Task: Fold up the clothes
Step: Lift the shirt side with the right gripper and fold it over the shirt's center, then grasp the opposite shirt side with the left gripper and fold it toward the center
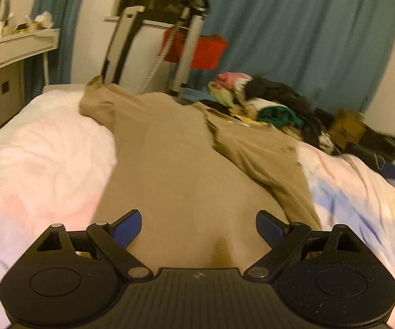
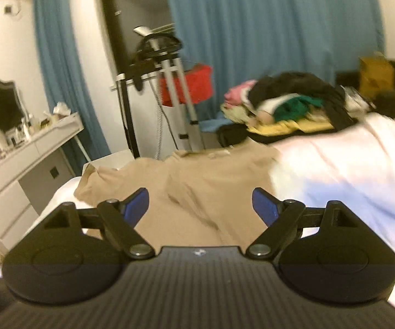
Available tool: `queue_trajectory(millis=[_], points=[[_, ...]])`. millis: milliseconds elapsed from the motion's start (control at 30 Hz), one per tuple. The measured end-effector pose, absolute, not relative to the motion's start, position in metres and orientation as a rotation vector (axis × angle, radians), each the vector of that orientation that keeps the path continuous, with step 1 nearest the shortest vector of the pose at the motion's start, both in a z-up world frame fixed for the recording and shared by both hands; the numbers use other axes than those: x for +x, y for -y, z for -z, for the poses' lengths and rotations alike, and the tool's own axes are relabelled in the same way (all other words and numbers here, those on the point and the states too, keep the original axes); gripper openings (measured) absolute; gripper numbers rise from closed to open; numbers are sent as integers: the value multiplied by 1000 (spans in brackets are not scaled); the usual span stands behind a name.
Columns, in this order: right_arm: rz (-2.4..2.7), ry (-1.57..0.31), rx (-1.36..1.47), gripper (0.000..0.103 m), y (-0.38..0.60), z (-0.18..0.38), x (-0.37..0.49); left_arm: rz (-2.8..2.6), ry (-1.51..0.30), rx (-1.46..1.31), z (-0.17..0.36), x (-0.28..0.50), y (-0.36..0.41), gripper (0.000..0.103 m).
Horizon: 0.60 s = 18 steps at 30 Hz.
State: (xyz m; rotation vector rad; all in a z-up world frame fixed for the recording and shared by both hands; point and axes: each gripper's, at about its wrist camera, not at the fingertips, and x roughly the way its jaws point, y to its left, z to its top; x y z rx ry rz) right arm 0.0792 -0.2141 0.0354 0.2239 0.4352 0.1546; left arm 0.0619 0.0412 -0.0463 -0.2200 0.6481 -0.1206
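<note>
A tan garment (image 1: 175, 159) lies spread on the bed's pale pink and blue cover (image 1: 46, 150), with one side lapped over in a wrinkled fold toward the right. My left gripper (image 1: 199, 230) hovers low over its near part, jaws wide apart, nothing between the blue pads (image 1: 127, 230). In the right wrist view the same tan garment (image 2: 197, 181) lies ahead and below. My right gripper (image 2: 200, 205) is held above it, open and empty. Both views are blurred by motion.
A pile of mixed clothes (image 1: 268, 101) sits at the bed's far right (image 2: 288, 101). A garment steamer stand (image 2: 170, 82) with a red item rises behind the bed. A white dresser (image 2: 27, 159) stands at the left, blue curtains behind, a cardboard box (image 1: 347, 128) at the right.
</note>
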Motion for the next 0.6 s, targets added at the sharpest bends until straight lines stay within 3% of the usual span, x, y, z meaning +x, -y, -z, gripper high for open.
queue_trajectory(millis=[333, 400, 467, 600], points=[[-26, -400, 357, 84, 311, -5, -41, 222, -693, -59, 51, 30, 8, 88], [18, -376, 396, 84, 332, -3, -53, 251, -701, -17, 50, 27, 23, 84], [73, -338, 439, 84, 352, -4, -59, 291, -693, 21, 43, 24, 43, 72], [196, -258, 351, 84, 364, -11, -69, 388, -683, 92, 32, 14, 92, 70]])
